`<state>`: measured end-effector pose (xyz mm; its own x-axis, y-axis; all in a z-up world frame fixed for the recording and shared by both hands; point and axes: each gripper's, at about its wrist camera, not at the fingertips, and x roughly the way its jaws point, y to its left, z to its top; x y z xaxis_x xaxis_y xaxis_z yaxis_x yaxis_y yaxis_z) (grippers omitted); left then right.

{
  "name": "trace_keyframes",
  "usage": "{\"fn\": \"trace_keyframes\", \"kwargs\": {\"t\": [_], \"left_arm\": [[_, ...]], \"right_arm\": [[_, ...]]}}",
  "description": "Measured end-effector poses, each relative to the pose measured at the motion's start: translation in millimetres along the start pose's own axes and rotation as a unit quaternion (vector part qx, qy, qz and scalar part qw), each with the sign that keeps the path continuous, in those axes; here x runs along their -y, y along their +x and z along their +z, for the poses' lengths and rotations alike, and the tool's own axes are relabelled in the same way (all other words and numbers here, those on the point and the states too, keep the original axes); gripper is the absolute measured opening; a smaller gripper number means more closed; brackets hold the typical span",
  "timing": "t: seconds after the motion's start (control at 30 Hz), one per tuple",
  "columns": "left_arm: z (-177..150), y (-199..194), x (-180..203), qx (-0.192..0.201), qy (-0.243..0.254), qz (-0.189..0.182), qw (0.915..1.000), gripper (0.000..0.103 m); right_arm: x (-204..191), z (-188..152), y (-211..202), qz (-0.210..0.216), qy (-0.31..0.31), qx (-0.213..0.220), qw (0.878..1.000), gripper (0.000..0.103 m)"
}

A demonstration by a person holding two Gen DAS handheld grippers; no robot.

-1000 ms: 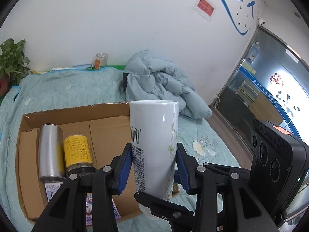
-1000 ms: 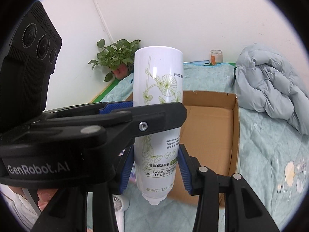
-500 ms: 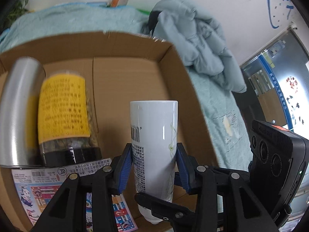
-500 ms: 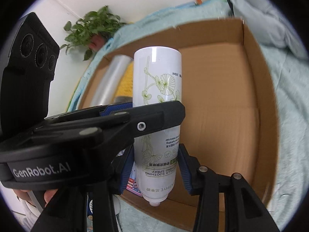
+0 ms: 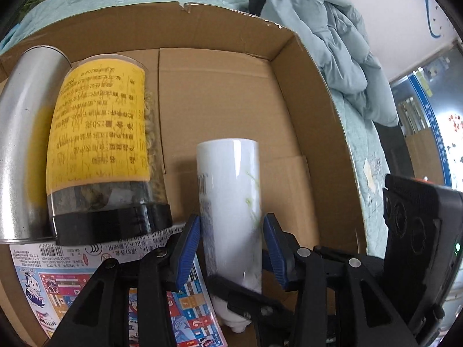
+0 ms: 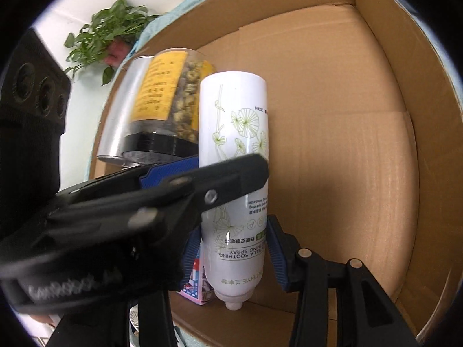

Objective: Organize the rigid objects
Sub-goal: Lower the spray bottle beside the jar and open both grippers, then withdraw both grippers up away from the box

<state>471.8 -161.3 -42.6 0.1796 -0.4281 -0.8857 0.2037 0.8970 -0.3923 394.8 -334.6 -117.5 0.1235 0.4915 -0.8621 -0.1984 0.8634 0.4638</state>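
Observation:
A white spray bottle with a green flower print sits inside the cardboard box, nozzle end toward me. My left gripper and right gripper both have their blue pads spread slightly off the bottle's sides, so both are open around it. The left gripper's finger crosses the bottle in the right wrist view. A yellow-labelled clear jar and a silver can lie in the box to the bottle's left.
A flat colourful printed package lies under the jar and can at the near left of the box. A pale blue jacket lies on the bed beyond the box's right wall. A potted plant stands at the far left.
Both grippers carried the bottle down into the box beside the jar. Their pads, tight on the bottle before, now stand slightly off it.

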Motion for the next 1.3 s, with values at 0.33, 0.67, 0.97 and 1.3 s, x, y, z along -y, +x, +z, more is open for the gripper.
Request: {"fn": "trace_keyframes", "kwargs": {"t": [0.33, 0.67, 0.97, 1.3], "left_arm": [[-69, -102, 5, 0.174, 0.014, 0.069, 0.9821, 0.074], [-188, -203, 7, 0.342, 0.008, 0.145, 0.9285, 0.102], [-247, -219, -5, 0.348, -0.012, 0.152, 0.9249, 0.102], [-289, -241, 10, 0.398, 0.015, 0.168, 0.9019, 0.102]], "right_arm": [[-5, -24, -49, -0.033, -0.063, 0.116, 0.991, 0.076], [-14, -40, -37, -0.078, -0.100, 0.135, 0.983, 0.061], [-21, -36, -18, -0.060, -0.104, 0.111, 0.986, 0.026], [-55, -97, -83, -0.100, -0.173, 0.252, 0.947, 0.097]]}}
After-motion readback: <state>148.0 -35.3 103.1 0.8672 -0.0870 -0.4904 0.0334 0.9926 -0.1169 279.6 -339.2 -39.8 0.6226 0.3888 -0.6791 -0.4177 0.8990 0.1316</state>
